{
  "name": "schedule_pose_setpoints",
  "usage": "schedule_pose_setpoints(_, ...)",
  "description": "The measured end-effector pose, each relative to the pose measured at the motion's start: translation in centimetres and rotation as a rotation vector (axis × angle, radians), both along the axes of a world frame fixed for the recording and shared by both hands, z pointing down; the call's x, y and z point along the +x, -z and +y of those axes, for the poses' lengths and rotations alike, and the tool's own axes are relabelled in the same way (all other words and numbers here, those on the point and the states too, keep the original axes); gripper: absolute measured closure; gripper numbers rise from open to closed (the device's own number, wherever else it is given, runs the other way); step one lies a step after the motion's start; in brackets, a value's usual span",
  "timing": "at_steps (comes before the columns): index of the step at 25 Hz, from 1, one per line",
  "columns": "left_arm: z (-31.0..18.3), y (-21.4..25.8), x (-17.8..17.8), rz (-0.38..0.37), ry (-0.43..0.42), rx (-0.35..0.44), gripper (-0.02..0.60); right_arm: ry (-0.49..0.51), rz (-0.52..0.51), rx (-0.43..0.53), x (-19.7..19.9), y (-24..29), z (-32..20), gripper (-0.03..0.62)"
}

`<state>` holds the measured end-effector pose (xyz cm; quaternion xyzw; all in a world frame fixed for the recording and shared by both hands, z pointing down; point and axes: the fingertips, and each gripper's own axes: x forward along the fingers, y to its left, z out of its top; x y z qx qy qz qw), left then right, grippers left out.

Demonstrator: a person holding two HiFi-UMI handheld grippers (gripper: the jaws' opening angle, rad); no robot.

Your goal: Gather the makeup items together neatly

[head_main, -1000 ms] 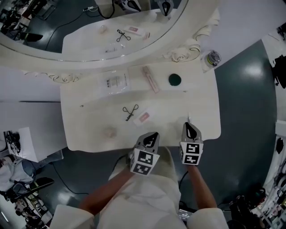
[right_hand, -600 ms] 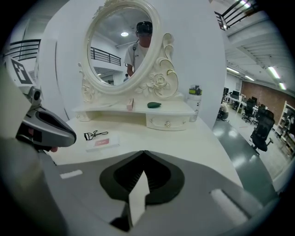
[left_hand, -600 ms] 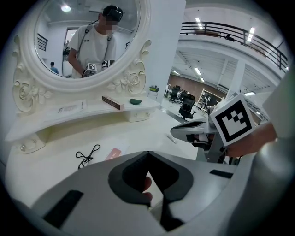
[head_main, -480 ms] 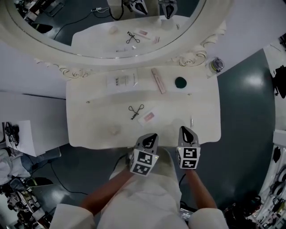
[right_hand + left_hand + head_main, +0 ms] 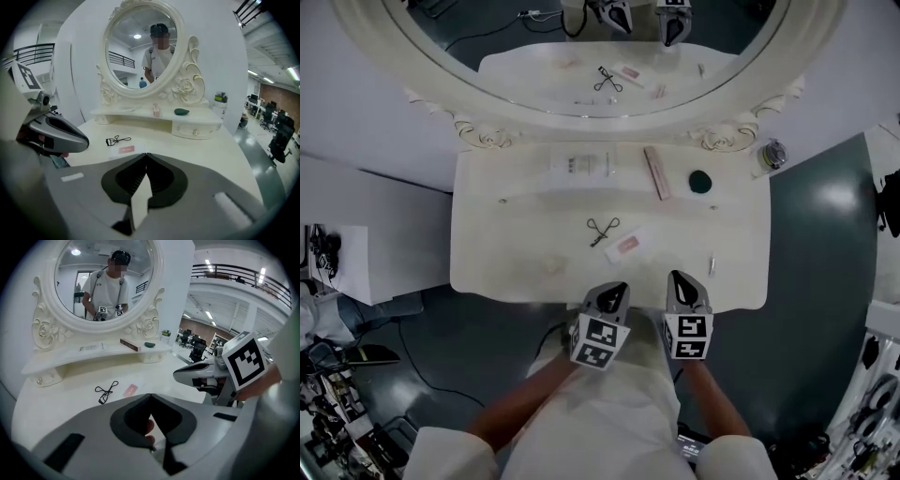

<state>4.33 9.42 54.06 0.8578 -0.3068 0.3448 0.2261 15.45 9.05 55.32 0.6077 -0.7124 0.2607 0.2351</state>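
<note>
On the white dressing table (image 5: 506, 253) lie a black eyelash curler (image 5: 602, 230), a pink sachet (image 5: 627, 246) and a thin pale stick (image 5: 711, 265). The raised shelf holds a pink box (image 5: 657, 172), a dark green piece (image 5: 700, 180) and a clear packet (image 5: 581, 164). My left gripper (image 5: 613, 292) and right gripper (image 5: 677, 280) hover side by side at the table's near edge, both shut and holding nothing. The curler (image 5: 117, 140) and sachet (image 5: 126, 149) lie ahead of the right gripper (image 5: 146, 154), to its left. From the left gripper (image 5: 150, 395) the curler (image 5: 107, 391) lies ahead.
An ornate oval mirror (image 5: 487, 131) stands behind the shelf. A small bottle (image 5: 772, 155) sits at the shelf's far right end. A faint round pad (image 5: 551, 268) lies near the front left. Dark floor surrounds the table.
Both grippers have drawn back toward the table's near edge and shifted left relative to the curler. The right gripper has left the spot beside the thin stick. The head view has shifted too.
</note>
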Motion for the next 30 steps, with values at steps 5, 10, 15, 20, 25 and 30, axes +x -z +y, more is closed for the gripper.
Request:
schedule_pose_setpoints(5, -0.4, 0.0, -1.8, -0.004, 0.064, 0.001, 0.58, 0.037, -0.066, -0.025, -2.4, -0.7, -0.8, 0.591)
schedule_pose_setpoints(10, -0.6, 0.0, -3.6, -0.011, 0.106, 0.002, 0.58, 0.082, -0.08, -0.04, -4.8, -1.1, -1.6, 0.589)
schedule_pose_setpoints(15, -0.6, 0.1, -5.2, -0.016, 0.141, 0.005, 0.58, 0.063, -0.103, -0.06, -6.3, -1.7, -2.2, 0.583)
schedule_pose_setpoints(20, -0.4, 0.0, -6.8, -0.018, 0.163, 0.001, 0.58, 0.008, -0.149, -0.075, -7.3, -2.6, -2.8, 0.552)
schedule_pose_setpoints(25, -0.2, 0.4, -7.9, -0.016, 0.179, -0.004, 0.58, -0.004, -0.152, -0.08, -8.4, -2.5, -3.1, 0.548)
schedule_pose_setpoints(30, 0.2, 1.0, -8.9, -0.011, 0.18, -0.011, 0.58, -0.052, -0.183, -0.083, -9.2, -2.0, -2.8, 0.548)
